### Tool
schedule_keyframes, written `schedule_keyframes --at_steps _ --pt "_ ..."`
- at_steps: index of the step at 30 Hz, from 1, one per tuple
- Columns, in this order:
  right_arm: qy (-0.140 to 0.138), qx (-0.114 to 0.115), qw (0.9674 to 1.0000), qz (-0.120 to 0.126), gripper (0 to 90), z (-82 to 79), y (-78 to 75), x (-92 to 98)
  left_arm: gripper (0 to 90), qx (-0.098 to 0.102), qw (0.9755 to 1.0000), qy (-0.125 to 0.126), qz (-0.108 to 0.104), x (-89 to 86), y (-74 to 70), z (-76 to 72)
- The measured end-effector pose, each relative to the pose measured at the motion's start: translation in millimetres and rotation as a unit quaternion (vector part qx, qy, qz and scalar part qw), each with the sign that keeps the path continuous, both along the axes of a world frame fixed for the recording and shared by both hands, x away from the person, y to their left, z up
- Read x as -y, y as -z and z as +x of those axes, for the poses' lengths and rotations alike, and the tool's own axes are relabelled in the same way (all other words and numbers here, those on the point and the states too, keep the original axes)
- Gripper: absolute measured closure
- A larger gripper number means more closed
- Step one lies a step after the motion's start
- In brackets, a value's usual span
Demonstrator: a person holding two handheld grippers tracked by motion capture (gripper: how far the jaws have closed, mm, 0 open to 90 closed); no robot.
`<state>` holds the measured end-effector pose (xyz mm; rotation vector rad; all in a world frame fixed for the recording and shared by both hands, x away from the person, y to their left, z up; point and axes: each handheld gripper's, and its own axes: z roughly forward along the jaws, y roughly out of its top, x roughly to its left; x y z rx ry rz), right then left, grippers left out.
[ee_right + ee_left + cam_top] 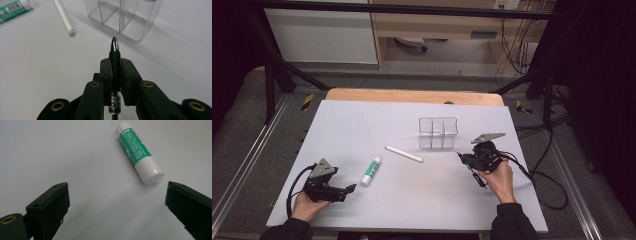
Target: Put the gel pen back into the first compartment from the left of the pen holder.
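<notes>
- Right gripper [115,62]: your jaws are clamped on a black pen [115,53], its chrome tip poking past them toward the clear organizer [123,15]. In the high view the pen [472,170] rides in that gripper [472,162], just in front of the organizer [438,132].
- Left gripper [115,202]: jaws wide apart, nothing between them, resting low near the counter's [362,125] front-left corner.
- Glue stick [138,152]: white cap, green label, lying flat just beyond your left jaws, cap end toward them.
- White stick [404,153]: lying flat mid-counter, between the glue stick [371,170] and the organizer; whether pen or chalk cannot be told.
- Step in hand, as judged: carrying the pen to the organizer.
- Next move calls for: raise the pen above the rim, tilt it upright over one compartment, then release. Watch that the tip clears the thin wall.
</notes>
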<state>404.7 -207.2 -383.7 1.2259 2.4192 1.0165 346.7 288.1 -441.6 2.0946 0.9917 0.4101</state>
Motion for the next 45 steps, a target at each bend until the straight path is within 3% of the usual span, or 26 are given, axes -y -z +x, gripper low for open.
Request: schedule_keyframes --at_steps 9,17,23,29,32,40,45 --pt "0.024 0.043 0.9975 0.051 80.8 -7.6 -11.8 5.3 5.4 -0.001 1.0 -0.001 -0.001 0.2 0.3 0.1" --pt "0.037 0.087 0.9906 0.099 80.8 -13.4 -29.0 0.0 5.4 -0.001 1.0 -0.001 -0.002 -0.2 0.0 0.0" --pt "0.048 0.12 0.9831 0.13 80.8 -14.8 -36.4 -4.4 5.4 -0.001 1.0 -0.001 -0.001 0.0 0.1 0.0" --pt "0.062 0.156 0.9715 0.167 80.8 -14.9 -42.7 -6.7 5.4 -0.001 1.0 -0.001 -0.001 -0.1 0.2 0.0" --pt "0.066 0.17 0.9672 0.177 80.8 -14.0 -46.7 -8.8 5.5 -0.001 1.0 -0.001 -0.002 0.0 0.2 0.0" --pt "0.077 0.192 0.96 0.188 80.8 -8.1 -54.9 -17.5 5.4 -0.002 1.0 -0.001 -0.002 -0.2 0.3 0.1" --pt "0.088 0.211 0.9515 0.206 80.8 -3.3 -61.2 -23.6 5.5 -0.002 1.0 0.0 -0.002 -0.2 0.3 0.2"
